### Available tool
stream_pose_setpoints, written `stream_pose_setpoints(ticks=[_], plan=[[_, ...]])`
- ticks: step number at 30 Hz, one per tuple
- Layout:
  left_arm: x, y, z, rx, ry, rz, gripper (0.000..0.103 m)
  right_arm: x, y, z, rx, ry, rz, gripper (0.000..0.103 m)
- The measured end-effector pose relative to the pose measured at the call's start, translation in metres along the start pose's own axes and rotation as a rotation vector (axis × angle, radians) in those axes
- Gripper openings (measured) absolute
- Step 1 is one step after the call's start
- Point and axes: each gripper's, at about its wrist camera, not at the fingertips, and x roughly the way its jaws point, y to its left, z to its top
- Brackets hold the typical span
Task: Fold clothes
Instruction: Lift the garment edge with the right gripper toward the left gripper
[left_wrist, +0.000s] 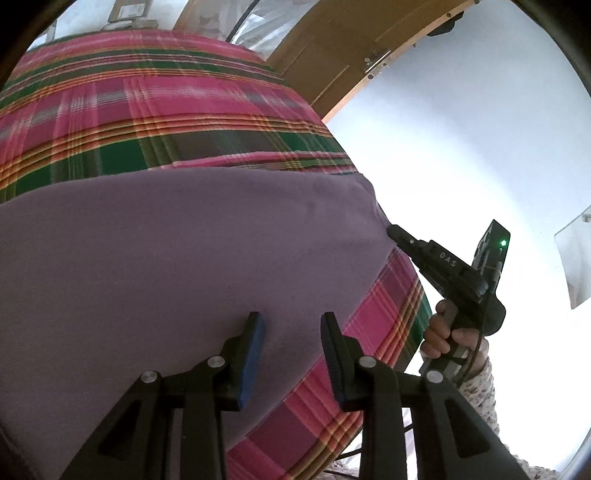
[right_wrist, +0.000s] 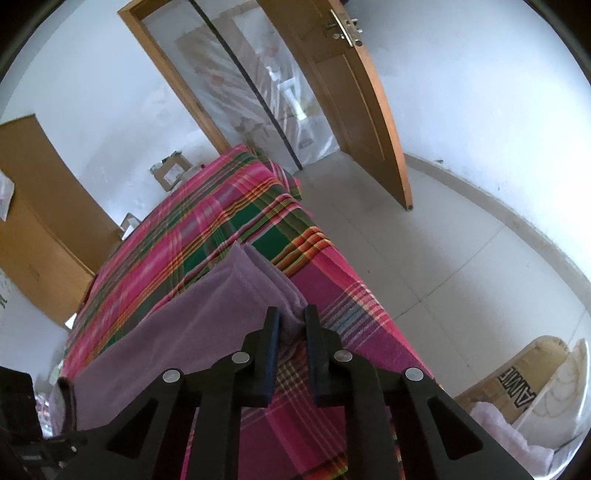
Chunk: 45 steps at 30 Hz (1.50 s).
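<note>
Mauve, soft knit garment (left_wrist: 192, 251) lies spread over a pink-and-green plaid cloth (left_wrist: 155, 107) that covers the work surface.

Left wrist view: left gripper (left_wrist: 291, 325) hovers over the near part of the garment, jaws apart, nothing between them; whether the tips brush the fabric I cannot tell. Off at the cloth's right edge the black right gripper (left_wrist: 392, 232), held in a person's hand (left_wrist: 443, 332) with a patterned sleeve (left_wrist: 484, 384) behind it, has its tip at the garment's right corner. Garment reads here as one broad, fairly smooth panel, a few faint creases near the middle.

Right wrist view: right gripper (right_wrist: 291, 317) has its jaws nearly together, pinching the corner of the mauve garment (right_wrist: 207, 306), where at least two layers show at the stitched edge. From the pinch the garment runs away to the left over the plaid cloth (right_wrist: 332, 295). Beyond stand a wooden door (right_wrist: 354, 99), a pale tiled floor (right_wrist: 443, 240) and a cardboard box (right_wrist: 517, 373).

Judgement: folding is at an early or middle stage. The doubled edge suggests one fold may be made; the piece is still wide, so further folds and squaring up remain.
</note>
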Motion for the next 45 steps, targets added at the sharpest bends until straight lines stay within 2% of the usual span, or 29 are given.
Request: stream_pose_setpoints(ticks=[13, 17, 19, 25, 28, 34, 45], plan=[[0.006, -0.005, 0.001, -0.001, -0.019, 0.015, 0.033, -0.007, 0.007, -0.002, -0.02, -0.04, 0.006, 0.01], [0.011, -0.014, 0.0, 0.036, -0.028, 0.039, 0.033, -0.012, 0.011, 0.003, -0.037, -0.054, 0.014, 0.01], [0.016, -0.019, 0.0, 0.057, -0.02, 0.033, 0.033, -0.013, 0.012, 0.004, -0.04, -0.058, 0.014, 0.01], [0.021, -0.022, 0.003, 0.04, -0.015, 0.008, 0.033, -0.019, 0.015, 0.004, -0.044, -0.071, 0.028, 0.01], [0.022, -0.021, 0.003, 0.02, -0.017, -0.002, 0.033, -0.027, 0.018, 0.008, -0.051, -0.088, 0.051, 0.01], [0.022, -0.024, 0.0, 0.041, -0.029, 0.01, 0.032, -0.043, 0.04, 0.012, -0.106, -0.125, 0.102, 0.009], [0.02, -0.013, 0.003, -0.011, -0.012, -0.055, 0.032, -0.078, 0.1, 0.007, -0.255, -0.181, 0.228, 0.009]])
